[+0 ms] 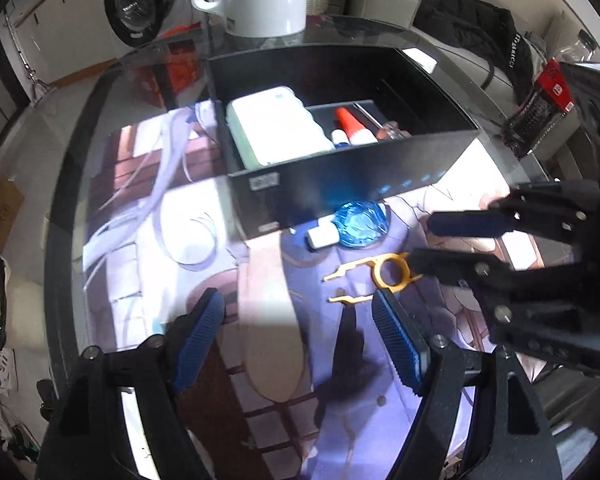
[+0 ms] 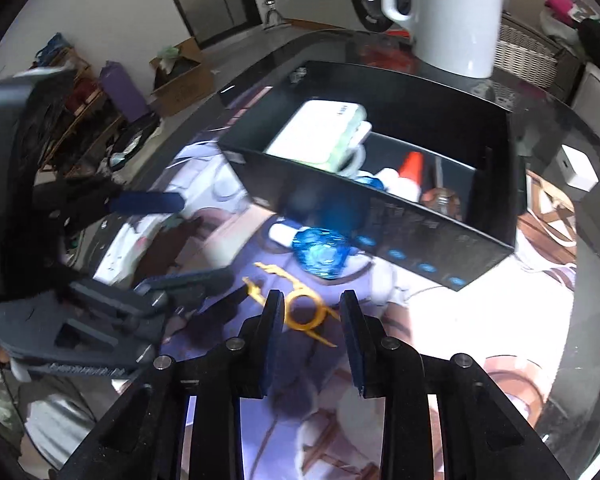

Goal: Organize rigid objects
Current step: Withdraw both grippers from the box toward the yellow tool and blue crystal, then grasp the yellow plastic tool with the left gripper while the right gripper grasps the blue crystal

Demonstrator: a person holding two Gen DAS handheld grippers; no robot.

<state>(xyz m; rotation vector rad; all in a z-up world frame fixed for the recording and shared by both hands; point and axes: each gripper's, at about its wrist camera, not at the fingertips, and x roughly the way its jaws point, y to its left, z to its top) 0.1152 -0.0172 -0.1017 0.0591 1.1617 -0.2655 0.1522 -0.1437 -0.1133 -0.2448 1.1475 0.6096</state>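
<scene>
Both hand-held grippers, left [image 1: 300, 340] and right [image 2: 310, 332], gape wide around the yellow tool [image 2: 300, 308], near the black box [image 1: 340, 184].

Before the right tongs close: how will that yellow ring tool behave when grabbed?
The yellow ring tool looks like thin flat plastic, so probably light and slightly springy at its prongs. It lies flat on the printed mat, so the right tongs may struggle to get under it. It should slide, not roll.

My left gripper [image 1: 298, 332]: ribbed blue pads, matt black plastic frame, metal screws. Yellow tool [image 1: 374, 276] smooth plastic. Black box [image 1: 340, 196] glossy, possibly coated card. Blue piece [image 1: 360, 222] clear, faceted. Table [image 1: 76, 128] edge glassy
</scene>
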